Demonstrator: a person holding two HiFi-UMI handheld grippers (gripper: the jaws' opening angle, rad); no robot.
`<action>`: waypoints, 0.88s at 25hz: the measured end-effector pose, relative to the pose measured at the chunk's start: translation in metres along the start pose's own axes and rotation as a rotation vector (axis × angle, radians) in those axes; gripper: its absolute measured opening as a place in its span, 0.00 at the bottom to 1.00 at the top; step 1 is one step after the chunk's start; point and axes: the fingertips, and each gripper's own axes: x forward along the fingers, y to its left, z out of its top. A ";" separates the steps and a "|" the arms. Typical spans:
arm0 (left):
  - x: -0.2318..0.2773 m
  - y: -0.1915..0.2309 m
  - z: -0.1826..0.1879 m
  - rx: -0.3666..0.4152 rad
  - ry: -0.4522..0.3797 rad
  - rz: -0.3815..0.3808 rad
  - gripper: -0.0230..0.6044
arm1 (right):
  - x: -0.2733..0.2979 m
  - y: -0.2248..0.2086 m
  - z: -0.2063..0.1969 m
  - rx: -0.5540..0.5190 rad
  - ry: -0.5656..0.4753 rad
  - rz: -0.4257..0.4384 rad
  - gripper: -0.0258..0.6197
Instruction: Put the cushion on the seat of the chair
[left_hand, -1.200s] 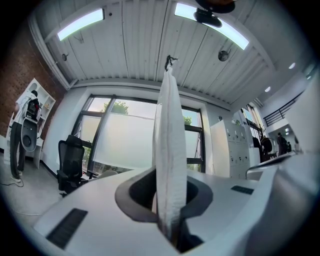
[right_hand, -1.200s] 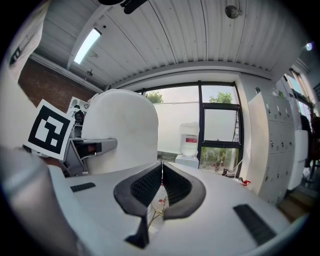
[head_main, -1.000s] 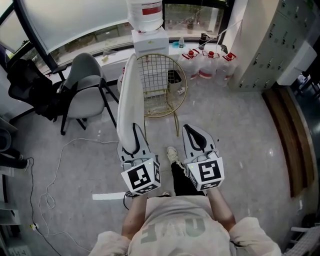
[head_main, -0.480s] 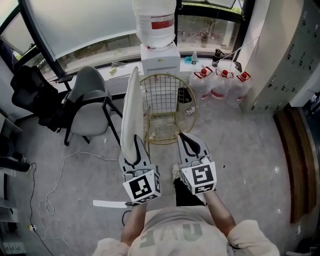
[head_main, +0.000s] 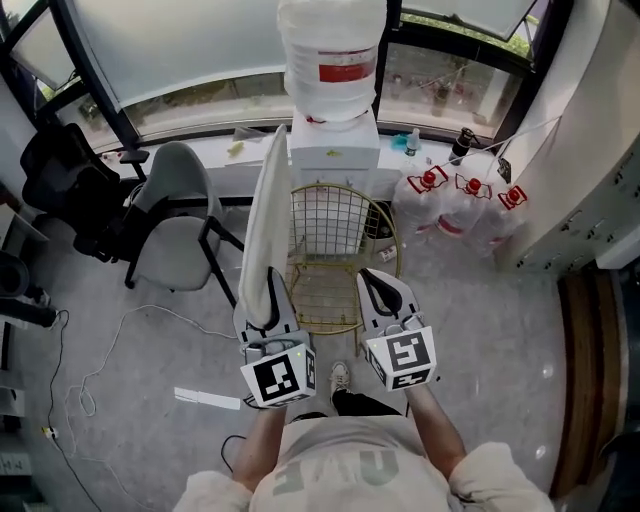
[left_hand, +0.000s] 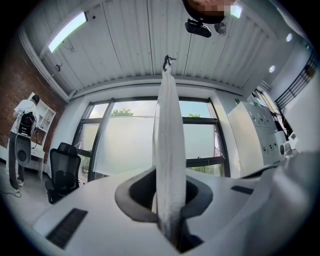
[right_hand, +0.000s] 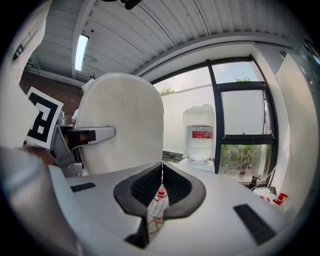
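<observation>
Holding the white cushion upright on its edge, the left gripper has its jaws clamped on the lower rim of the cushion. The cushion is in the air, just left of the golden wire chair and above the level of its seat, which is bare. The right gripper is beside the left one, with its jaws together and nothing between them. Behind the chair stands a big water bottle on a white dispenser. A grey chair stands at the left.
</observation>
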 end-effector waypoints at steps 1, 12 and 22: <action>0.007 -0.001 0.000 0.008 0.004 0.007 0.12 | 0.007 -0.004 0.004 -0.001 -0.009 0.009 0.07; 0.063 -0.007 -0.008 0.015 0.019 0.051 0.12 | 0.046 -0.036 0.007 -0.002 -0.020 0.034 0.07; 0.115 -0.012 -0.011 -0.002 0.006 0.004 0.12 | 0.080 -0.060 0.029 -0.034 -0.050 -0.036 0.07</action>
